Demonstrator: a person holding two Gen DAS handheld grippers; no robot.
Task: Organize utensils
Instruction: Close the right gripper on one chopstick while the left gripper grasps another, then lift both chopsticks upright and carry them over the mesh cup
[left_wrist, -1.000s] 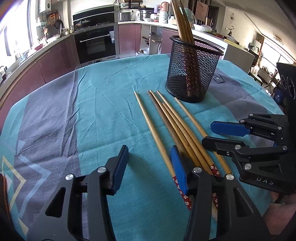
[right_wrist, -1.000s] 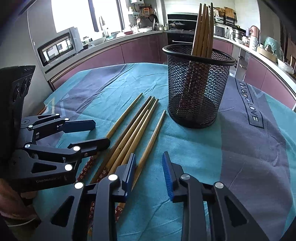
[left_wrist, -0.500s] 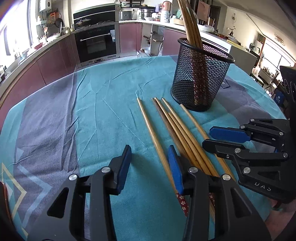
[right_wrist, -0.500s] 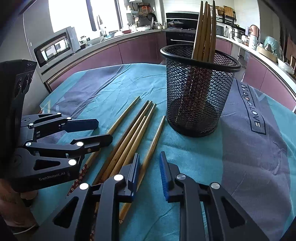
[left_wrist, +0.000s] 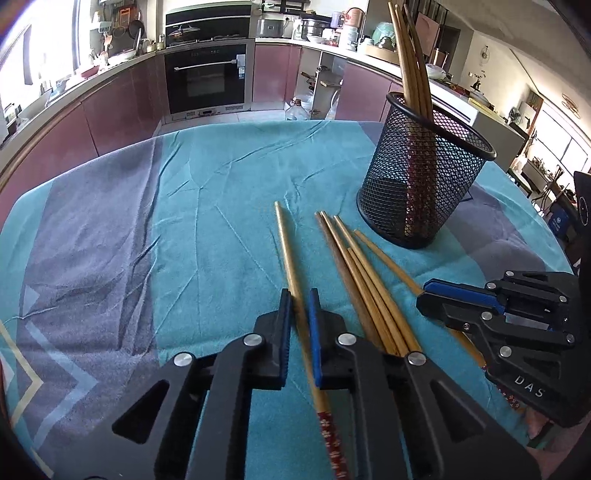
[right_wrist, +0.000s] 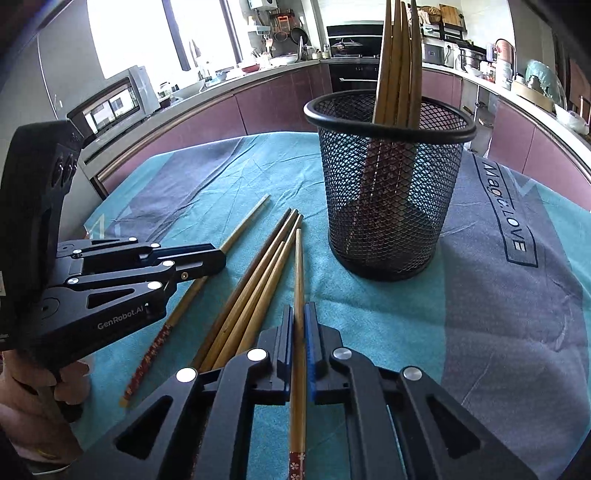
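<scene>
Several wooden chopsticks lie on the teal tablecloth (left_wrist: 207, 229) in front of a black mesh holder (left_wrist: 424, 184) with more chopsticks upright in it. My left gripper (left_wrist: 300, 295) has its jaws closing; the pads press on the leftmost chopstick (left_wrist: 284, 240), which lies apart from the bundle (left_wrist: 369, 288). My right gripper (right_wrist: 299, 308) has its jaws closing too, pads pinching the rightmost chopstick (right_wrist: 298, 258). Both chopsticks rest on the cloth. The right wrist view shows the left gripper (right_wrist: 221, 262) at left, the bundle (right_wrist: 258, 280) between the grippers and the holder (right_wrist: 388, 206) beyond.
Purple kitchen cabinets and a built-in oven (left_wrist: 207, 77) ring the table. A microwave (right_wrist: 114, 99) stands on the counter to the left. A person's hand (right_wrist: 37, 384) holds the left gripper's handle. The cloth has grey bands (right_wrist: 517, 295) beside the holder.
Both grippers have shut from open, the left over the leftmost chopstick, the right over the rightmost. The left gripper shifted right onto its chopstick.
</scene>
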